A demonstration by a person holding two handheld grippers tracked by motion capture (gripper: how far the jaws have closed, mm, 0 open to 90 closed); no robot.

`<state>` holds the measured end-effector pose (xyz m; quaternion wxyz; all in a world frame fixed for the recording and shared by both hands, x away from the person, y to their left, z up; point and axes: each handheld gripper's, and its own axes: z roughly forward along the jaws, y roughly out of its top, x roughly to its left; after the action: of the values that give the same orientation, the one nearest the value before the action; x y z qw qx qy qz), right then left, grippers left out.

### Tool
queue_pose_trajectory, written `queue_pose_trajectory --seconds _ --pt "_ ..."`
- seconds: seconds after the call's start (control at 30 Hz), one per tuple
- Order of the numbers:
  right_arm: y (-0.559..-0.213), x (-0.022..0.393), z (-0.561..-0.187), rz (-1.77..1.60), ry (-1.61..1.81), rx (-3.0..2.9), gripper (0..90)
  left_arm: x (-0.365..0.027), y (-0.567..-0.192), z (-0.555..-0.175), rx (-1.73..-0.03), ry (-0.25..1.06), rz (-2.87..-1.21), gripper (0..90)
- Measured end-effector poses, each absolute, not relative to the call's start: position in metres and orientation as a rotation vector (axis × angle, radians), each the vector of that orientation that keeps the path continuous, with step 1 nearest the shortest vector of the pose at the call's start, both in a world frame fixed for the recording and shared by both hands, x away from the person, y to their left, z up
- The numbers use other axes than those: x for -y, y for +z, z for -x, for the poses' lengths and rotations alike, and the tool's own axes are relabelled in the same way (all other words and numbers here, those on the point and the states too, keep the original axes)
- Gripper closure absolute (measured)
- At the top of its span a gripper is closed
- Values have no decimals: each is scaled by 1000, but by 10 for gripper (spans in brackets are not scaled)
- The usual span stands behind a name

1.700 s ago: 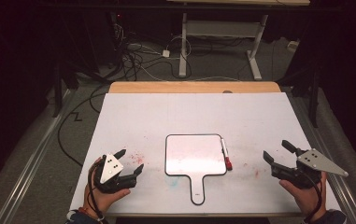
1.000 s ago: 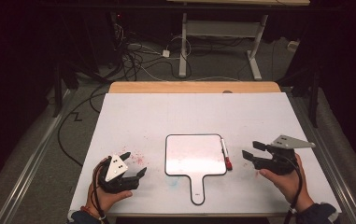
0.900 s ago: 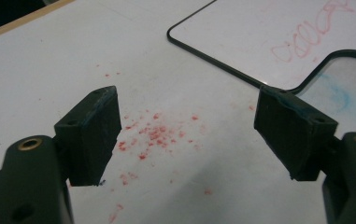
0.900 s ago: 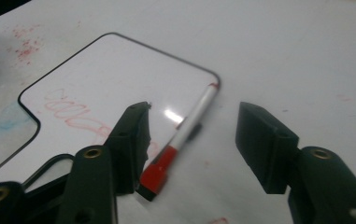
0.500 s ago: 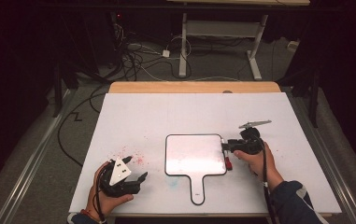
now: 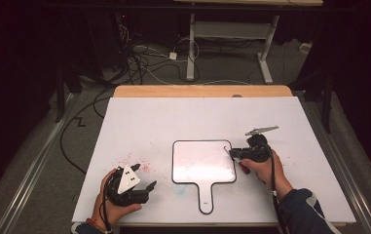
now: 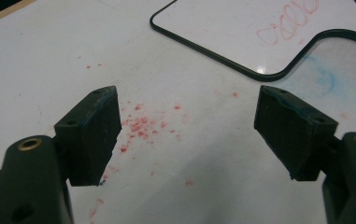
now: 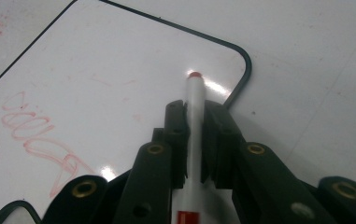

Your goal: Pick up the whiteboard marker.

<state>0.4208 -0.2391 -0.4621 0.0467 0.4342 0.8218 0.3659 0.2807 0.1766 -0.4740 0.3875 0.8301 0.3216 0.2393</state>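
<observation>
While the left gripper [image 6: 141, 187] gapes empty, the right gripper [image 8: 193, 109] clamps a marker [image 8: 194, 122], seemingly uncapped, over the whiteboard [image 8: 110, 60]

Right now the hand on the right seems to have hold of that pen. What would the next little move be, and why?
Probably lift it gently. The right gripper has its jaws closed around the marker, which lies at the right edge of the small whiteboard. The left gripper rests open over red specks, away from the board. A grasped marker not yet raised suggests picking it up next.
</observation>
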Motion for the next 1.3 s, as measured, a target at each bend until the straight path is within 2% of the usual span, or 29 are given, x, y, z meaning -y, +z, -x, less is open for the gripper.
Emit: queue_pose_trajectory --seconds 0.33,0.67,1.1,1.3 --pt "-454 235 -415 -1241 1094 -2481 811 -171 -473 -284 -814 573 -2112 220" --pt "-439 235 -403 -1167 1198 -2426 811 -143 -460 -302 -781 435 -2036 229" --pt "-410 234 -379 -1017 1320 -2330 811 -58 -441 -327 -610 339 -2066 239" --pt "-397 222 -359 -914 1417 -2311 811 -16 -431 -337 -563 258 -2027 300"
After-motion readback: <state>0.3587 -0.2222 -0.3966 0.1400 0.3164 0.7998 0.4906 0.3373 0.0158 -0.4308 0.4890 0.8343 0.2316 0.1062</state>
